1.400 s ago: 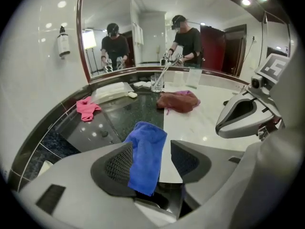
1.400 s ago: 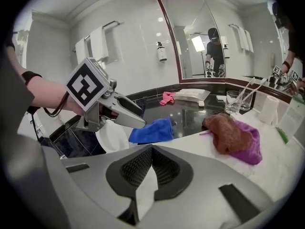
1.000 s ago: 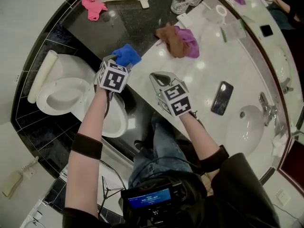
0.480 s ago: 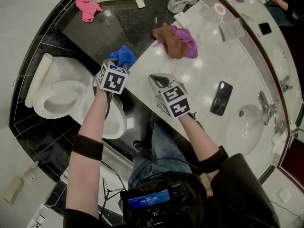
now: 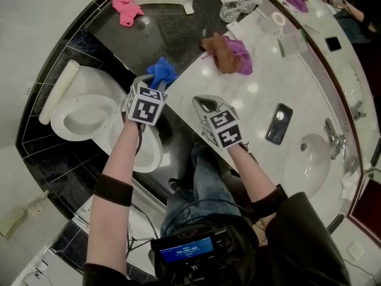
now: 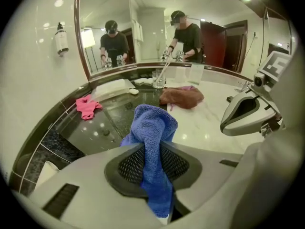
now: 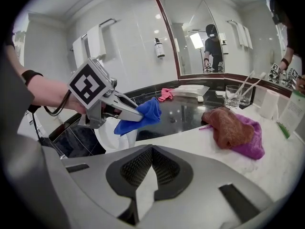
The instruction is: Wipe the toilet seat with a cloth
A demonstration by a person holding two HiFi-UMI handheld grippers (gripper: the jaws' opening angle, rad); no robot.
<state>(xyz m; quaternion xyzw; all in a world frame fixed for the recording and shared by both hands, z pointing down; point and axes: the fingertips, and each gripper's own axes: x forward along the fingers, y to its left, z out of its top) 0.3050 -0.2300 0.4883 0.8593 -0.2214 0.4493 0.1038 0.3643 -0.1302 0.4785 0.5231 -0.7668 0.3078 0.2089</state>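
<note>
My left gripper [image 5: 155, 81] is shut on a blue cloth [image 5: 162, 71]; its jaws have just been closing with the cloth between them. In the left gripper view the blue cloth [image 6: 155, 137] hangs bunched between the dark pads [image 6: 128, 166], held above the edge of the black-and-white counter [image 5: 256, 94]. The white toilet [image 5: 83, 117] stands lower left of that gripper, its seat ring facing up. My right gripper [image 5: 203, 104] hovers over the white counter, shut, with nothing in it. From the right gripper view, the left gripper [image 7: 136, 114] and blue cloth [image 7: 145, 112] show ahead at left.
A brown cloth on a purple one [image 5: 227, 52] lies on the counter beyond the right gripper. A pink cloth [image 5: 127, 3], glasses [image 5: 229, 11], a phone [image 5: 278, 123] and a sink [image 5: 312, 162] with a faucet [image 5: 336, 137] also sit on the counter. A mirror backs it.
The left gripper's jaws have closed on the blue cloth, which lay loose at the counter's edge, and the gripper has lifted a little with it. The right gripper has stayed put.
</note>
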